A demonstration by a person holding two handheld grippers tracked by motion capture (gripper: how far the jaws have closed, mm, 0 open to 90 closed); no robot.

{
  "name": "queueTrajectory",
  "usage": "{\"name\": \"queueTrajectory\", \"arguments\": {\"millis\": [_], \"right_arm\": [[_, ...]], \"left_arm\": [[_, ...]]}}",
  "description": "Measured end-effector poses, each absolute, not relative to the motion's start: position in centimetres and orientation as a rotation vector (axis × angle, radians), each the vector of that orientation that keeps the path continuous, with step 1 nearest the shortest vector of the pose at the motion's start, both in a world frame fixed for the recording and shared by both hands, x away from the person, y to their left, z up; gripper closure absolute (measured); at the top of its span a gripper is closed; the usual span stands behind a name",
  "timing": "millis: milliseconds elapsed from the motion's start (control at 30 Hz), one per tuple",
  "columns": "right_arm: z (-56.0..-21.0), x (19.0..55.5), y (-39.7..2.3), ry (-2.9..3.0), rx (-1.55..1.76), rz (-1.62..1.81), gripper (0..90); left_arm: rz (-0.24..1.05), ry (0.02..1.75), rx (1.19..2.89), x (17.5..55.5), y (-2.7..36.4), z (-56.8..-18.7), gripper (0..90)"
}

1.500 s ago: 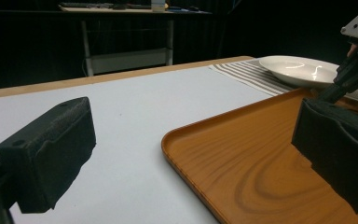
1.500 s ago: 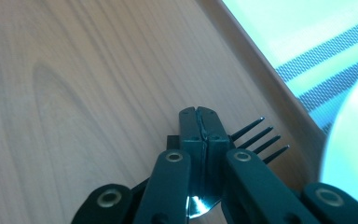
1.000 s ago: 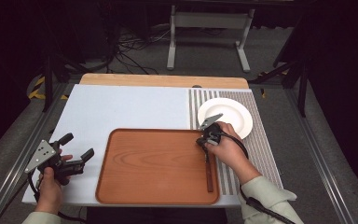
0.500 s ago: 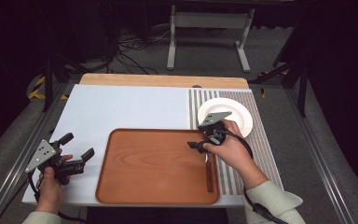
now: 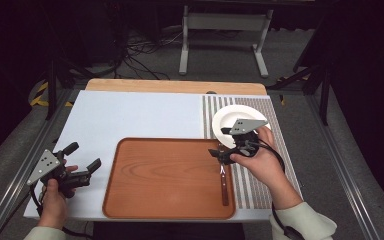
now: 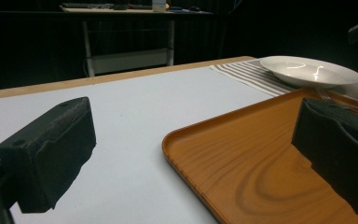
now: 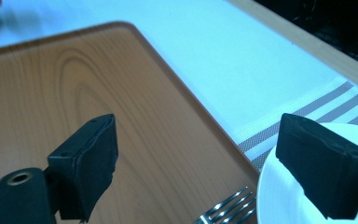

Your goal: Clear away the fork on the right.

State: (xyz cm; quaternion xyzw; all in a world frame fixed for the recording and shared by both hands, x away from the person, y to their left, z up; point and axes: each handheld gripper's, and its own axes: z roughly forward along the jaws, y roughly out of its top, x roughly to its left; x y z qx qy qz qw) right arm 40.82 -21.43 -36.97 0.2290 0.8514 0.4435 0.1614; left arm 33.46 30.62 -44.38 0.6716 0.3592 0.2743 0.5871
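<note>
The fork (image 5: 223, 180) is laid along the right edge of the wooden tray (image 5: 165, 175), released by the right gripper (image 5: 220, 154), whose jaws have just been opening and are empty. The white plate (image 5: 230, 117) is left on the striped mat (image 5: 275, 150). The left gripper (image 5: 87, 172) is held apart over the counter (image 5: 130, 120). No writing can be read.

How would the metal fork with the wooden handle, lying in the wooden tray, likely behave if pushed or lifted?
The metal fork with the wooden handle lies flat along the wooden tray, so it would probably slide, not roll. It looks thin and stiff, likely light. Its low profile may make gripping awkward.
</note>
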Motion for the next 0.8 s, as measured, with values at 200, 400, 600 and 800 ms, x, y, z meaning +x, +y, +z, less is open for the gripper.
{"name": "queueTrajectory", "arguments": {"millis": [200,400,600,800], "right_arm": [[-36.6,40.2,-22.9,2.362,0.64,1.343,13.2],[-36.7,39.5,-24.7,2.33,0.645,1.363,11.1],[-36.8,38.9,-26.4,2.262,0.679,1.431,10.6],[-37.2,37.9,-28.2,2.191,0.702,1.468,10.9]], "left_arm": [[0.638,0.837,1.568,33.5,30.6,-44.4,0.3],[0.639,0.842,1.566,33.5,30.6,-44.4,0.3],[0.641,0.844,1.564,33.5,30.6,-44.4,0.4],[0.643,0.849,1.566,33.5,30.6,-44.4,0.4]]}}
